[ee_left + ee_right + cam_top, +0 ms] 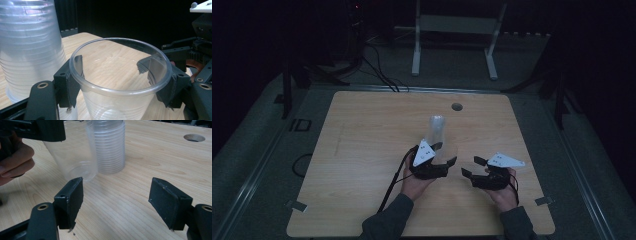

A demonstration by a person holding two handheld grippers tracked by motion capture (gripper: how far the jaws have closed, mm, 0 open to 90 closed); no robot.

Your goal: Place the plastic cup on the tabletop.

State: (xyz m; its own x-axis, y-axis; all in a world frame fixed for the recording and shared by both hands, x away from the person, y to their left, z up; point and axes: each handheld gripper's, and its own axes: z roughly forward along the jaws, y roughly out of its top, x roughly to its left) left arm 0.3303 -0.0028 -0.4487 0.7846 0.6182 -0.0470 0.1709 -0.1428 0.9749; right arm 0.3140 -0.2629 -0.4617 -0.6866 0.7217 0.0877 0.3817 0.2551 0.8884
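A clear plastic cup (pixel 120 82) stands upright between the jaws of my left gripper (pixel 117 72), whose pads press on its wall just under the rim. In the high view this cup (pixel 447 150) and left gripper (pixel 446 153) are near the table's middle. Its base sits at or just above the wood; I cannot tell which. Right behind it a stack of upturned clear cups (pixel 438 127) (pixel 110 147) stands on the table. My right gripper (pixel 470 166) (pixel 115 195) hovers to the right of the held cup (pixel 72 157), open, with nothing between its pads.
The wooden table (pixel 362 150) has a round cable hole (pixel 456 106) near its far edge. A white metal frame (pixel 457 30) and cables (pixel 377 70) lie on the dark floor beyond. A hand (pixel 15 162) holds the left gripper.
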